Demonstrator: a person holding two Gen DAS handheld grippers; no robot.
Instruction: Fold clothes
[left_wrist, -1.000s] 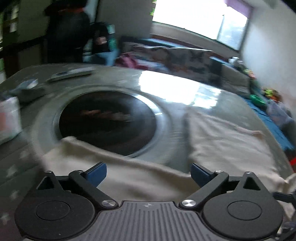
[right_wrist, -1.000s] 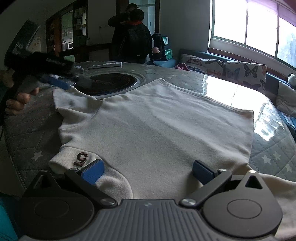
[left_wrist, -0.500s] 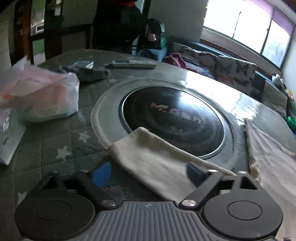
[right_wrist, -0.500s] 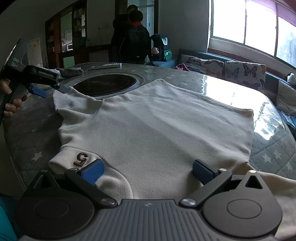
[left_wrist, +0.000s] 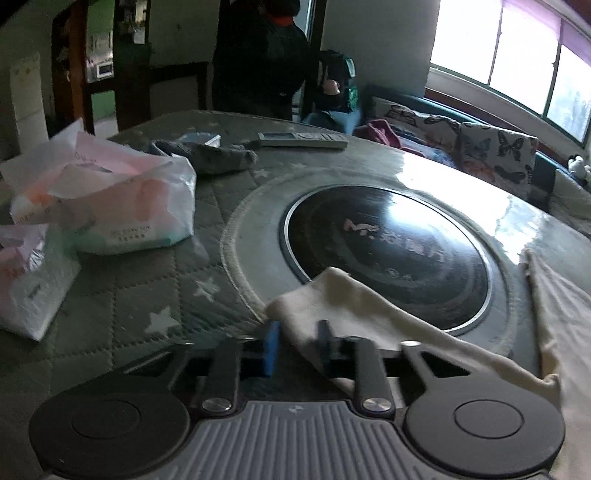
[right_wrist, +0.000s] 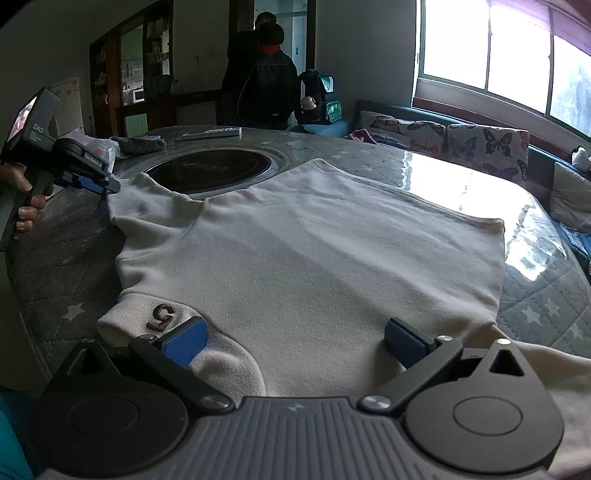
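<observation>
A cream sweater (right_wrist: 332, 251) lies flat; the left hand-held gripper (right_wrist: 107, 184) pinches its sleeve end (right_wrist: 136, 199).

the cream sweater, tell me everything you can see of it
The cream sweater looks like soft fleece. It lies spread flat on the quilted star-patterned table cover, its turned collar near the right gripper bearing a dark red embroidered "S". One sleeve stretches over the edge of the round black cooktop, and the left gripper is shut on its cuff. The right gripper hovers open above the neckline.
</observation>
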